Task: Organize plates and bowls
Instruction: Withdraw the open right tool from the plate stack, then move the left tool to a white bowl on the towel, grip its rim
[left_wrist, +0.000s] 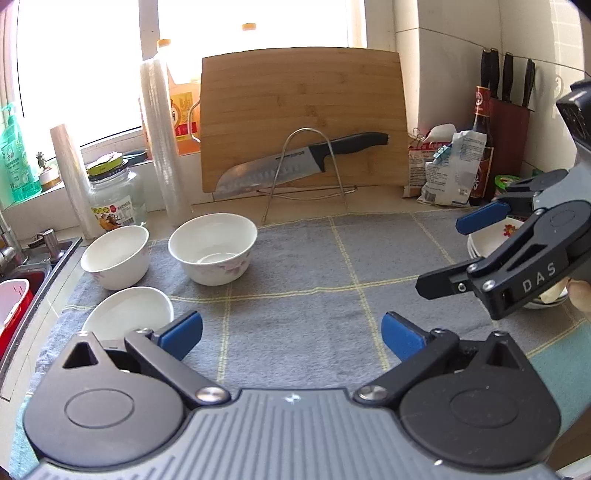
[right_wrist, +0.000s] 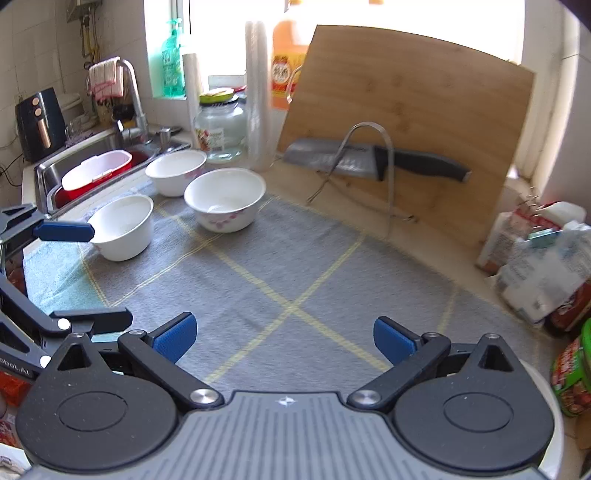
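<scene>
Both grippers spread and holding nothing over the grey mat, three bowls waiting at 10 o'clock.

You're hovering the left gripper (left_wrist: 291, 334) with jaws wide apart, the nearest bowl (left_wrist: 129, 314) sitting just past its left finger; two more bowls (left_wrist: 212, 253) are standing beyond, near each other. Your right gripper (right_wrist: 284, 338) is also spread, over a stack of bowls (left_wrist: 484, 240) at 3 o'clock. Judgement: pinch the near rim squarely, lift level, then nest it gently.

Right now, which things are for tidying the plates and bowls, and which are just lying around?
For the job:
three white ceramic bowls
stacked white dishes
left tongs, right tongs

Just lying around:
bamboo cutting board
black-handled kitchen knife
glass jar
</scene>
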